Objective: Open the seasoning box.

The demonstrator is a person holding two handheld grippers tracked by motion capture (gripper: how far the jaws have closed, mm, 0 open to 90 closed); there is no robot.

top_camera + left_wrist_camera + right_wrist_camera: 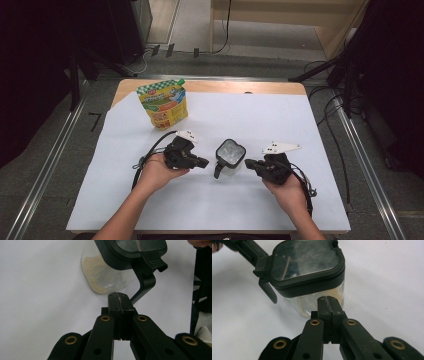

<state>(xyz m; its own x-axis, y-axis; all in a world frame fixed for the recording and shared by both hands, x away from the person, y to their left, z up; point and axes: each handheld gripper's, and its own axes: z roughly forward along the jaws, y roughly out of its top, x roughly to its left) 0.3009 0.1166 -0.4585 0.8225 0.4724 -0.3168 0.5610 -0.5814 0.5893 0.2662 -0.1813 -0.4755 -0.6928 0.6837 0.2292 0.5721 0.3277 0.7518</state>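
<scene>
Nearest the high camera, two forearms come in from the bottom edge, each hand holding a gripper over the white sheet [150, 200] that covers the counter [210, 86]. The left gripper [204, 162] points toward a clear container [230, 156] with a black lid, which stands on the sheet between the two hands, near the middle of the counter. The right gripper [248, 163] points at the container from the other side. Each gripper tip lies just beside the container; whether either touches it cannot be told from this view. Farther back on the left, a yellow and green pouch [163, 103] stands upright, well apart from the hands. Cables [145, 159] trail from both grippers.

In the left gripper view, the left gripper [119, 295] has its two black jaws pressed together with nothing between them. Just beyond the tips stands the container [105, 275], a layer of pale grainy matter on its bottom, and a black handle [145, 285] running down from the lid's latch close to the jaws.

In the right gripper view, the right gripper [327, 299] is likewise closed on nothing, its jaws meeting flat. Its tip sits right at the clear wall of the container [312, 277], just under the black rim of the lid [307, 260], whose clear window faces up. A black latch tab [268, 290] hangs at the lid's left corner.
</scene>
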